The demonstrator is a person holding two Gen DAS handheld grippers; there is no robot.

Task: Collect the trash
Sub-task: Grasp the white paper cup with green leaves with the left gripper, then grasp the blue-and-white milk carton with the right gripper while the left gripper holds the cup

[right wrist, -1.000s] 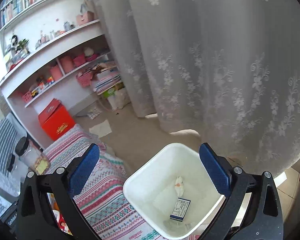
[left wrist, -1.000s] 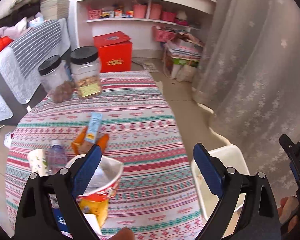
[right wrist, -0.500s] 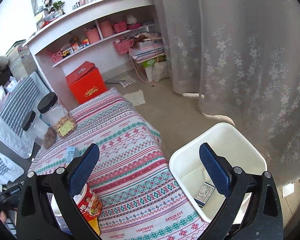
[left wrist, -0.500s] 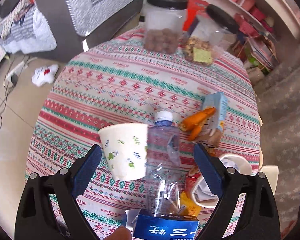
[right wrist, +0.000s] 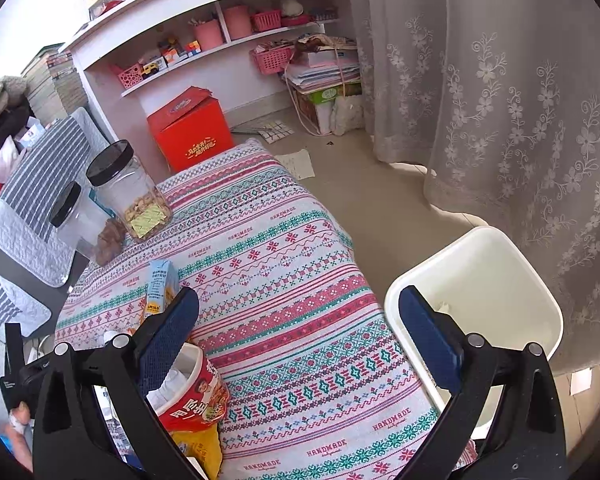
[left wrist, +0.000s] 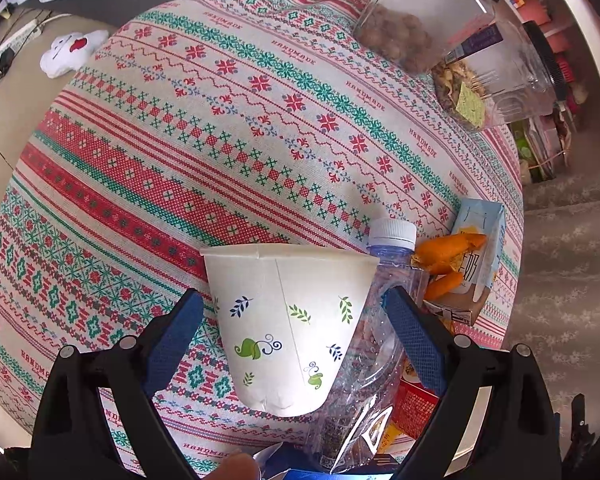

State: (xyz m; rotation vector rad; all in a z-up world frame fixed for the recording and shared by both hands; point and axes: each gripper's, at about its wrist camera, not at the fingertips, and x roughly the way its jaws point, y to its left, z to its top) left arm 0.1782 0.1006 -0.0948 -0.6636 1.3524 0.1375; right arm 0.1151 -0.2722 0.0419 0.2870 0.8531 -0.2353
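In the left wrist view my left gripper (left wrist: 296,320) is open, its blue pads on either side of a white paper cup (left wrist: 288,320) with leaf prints, standing on the patterned tablecloth (left wrist: 220,128); the pads stand apart from the cup. A crushed clear plastic bottle (left wrist: 380,320) lies just right of the cup, with orange peel (left wrist: 444,264) and a small milk carton (left wrist: 480,256) beyond it. In the right wrist view my right gripper (right wrist: 300,332) is open and empty above the table. A red instant-noodle cup (right wrist: 196,392) sits by its left finger. The white trash bin (right wrist: 480,300) stands on the floor at right.
Two clear jars with black lids (right wrist: 128,196) stand at the far end of the table (right wrist: 284,264). A red box (right wrist: 188,132), shelves and a lace curtain (right wrist: 520,100) lie beyond. A yellow wrapper (right wrist: 200,444) lies under the noodle cup.
My left gripper has swung from the bin side down to the paper cup and closed in around it. My right gripper has turned from over the bin to above the table.
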